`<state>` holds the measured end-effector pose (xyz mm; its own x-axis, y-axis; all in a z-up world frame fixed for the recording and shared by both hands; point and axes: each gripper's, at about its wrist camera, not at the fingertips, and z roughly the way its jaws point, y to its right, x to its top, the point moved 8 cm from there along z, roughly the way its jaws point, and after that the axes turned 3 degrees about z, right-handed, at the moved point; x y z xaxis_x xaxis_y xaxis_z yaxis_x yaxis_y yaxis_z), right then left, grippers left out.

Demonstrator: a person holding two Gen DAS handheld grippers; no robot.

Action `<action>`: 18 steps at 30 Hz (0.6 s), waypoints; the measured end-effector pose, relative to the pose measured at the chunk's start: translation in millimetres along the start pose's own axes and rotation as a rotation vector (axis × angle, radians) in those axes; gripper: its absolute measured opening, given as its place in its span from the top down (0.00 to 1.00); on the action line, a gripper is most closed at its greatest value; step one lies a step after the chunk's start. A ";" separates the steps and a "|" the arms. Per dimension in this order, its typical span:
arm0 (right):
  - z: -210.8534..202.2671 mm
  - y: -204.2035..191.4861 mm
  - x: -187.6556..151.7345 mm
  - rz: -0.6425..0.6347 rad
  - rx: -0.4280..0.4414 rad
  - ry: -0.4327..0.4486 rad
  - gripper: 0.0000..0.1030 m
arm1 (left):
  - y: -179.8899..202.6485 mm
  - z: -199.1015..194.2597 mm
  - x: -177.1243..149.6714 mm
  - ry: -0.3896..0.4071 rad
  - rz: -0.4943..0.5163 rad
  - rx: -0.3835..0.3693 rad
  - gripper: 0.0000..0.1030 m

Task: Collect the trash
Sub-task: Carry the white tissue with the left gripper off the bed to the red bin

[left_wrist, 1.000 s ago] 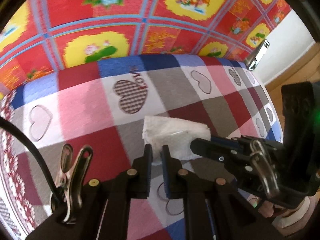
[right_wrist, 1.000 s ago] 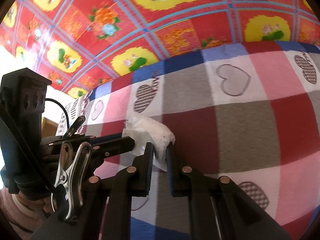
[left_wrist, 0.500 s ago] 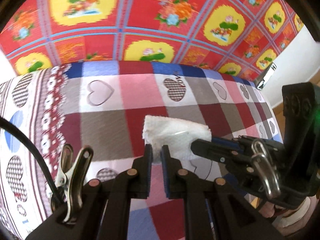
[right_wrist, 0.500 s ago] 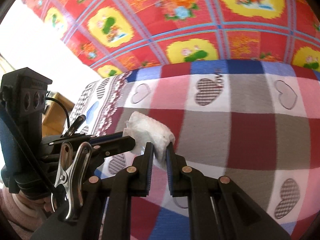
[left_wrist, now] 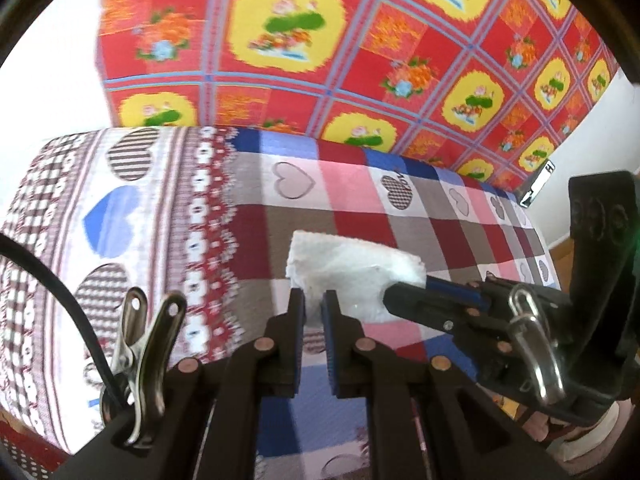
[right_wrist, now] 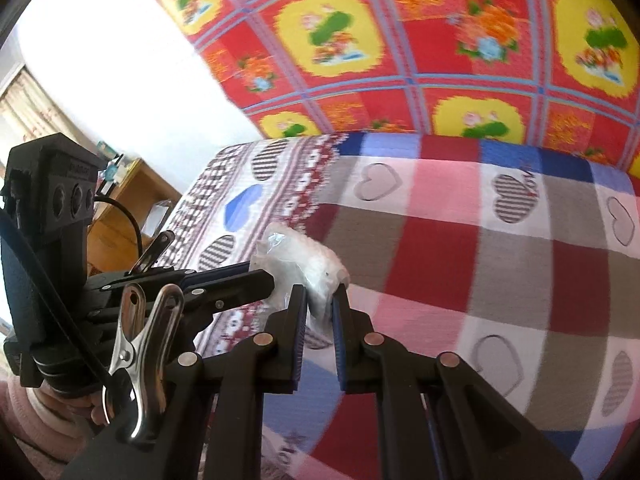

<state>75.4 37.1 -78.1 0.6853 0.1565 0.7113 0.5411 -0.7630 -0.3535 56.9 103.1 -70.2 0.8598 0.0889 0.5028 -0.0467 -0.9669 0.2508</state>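
Observation:
A crumpled white tissue hangs in the air above the bed, held from both sides. My left gripper is shut on its lower edge. The right gripper's fingers reach in from the right of the left wrist view and clamp the tissue's other end. In the right wrist view the same tissue shows with a bit of clear plastic on it, and my right gripper is shut on it. There the left gripper's fingers come in from the left and meet the tissue.
Below lies a bed with a checked blanket of red, grey, pink and blue squares with hearts, and a patterned pillow end. A red and yellow flowered cloth covers the wall behind. A wooden cabinet stands left of the bed.
Both grippers have carried the tissue together towards the patterned pillow end of the bed and a little higher. The grip on the tissue is unchanged.

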 end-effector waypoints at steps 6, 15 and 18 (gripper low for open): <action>6.6 -50.9 -5.0 -0.035 0.007 0.004 0.87 | -35.3 -35.2 -15.8 0.041 -0.027 0.006 0.91; 22.5 -120.0 -16.8 -0.069 0.012 0.018 0.87 | -91.3 -85.2 -38.9 0.079 -0.036 0.019 0.91; 27.3 -143.7 -21.5 -0.082 0.016 0.027 0.87 | -109.3 -101.6 -45.1 0.099 -0.041 0.016 0.91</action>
<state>-3.8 160.6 -59.2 0.6248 0.2013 0.7544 0.6031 -0.7381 -0.3025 -28.5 229.1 -36.3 0.8061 0.1508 0.5722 -0.0039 -0.9656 0.2600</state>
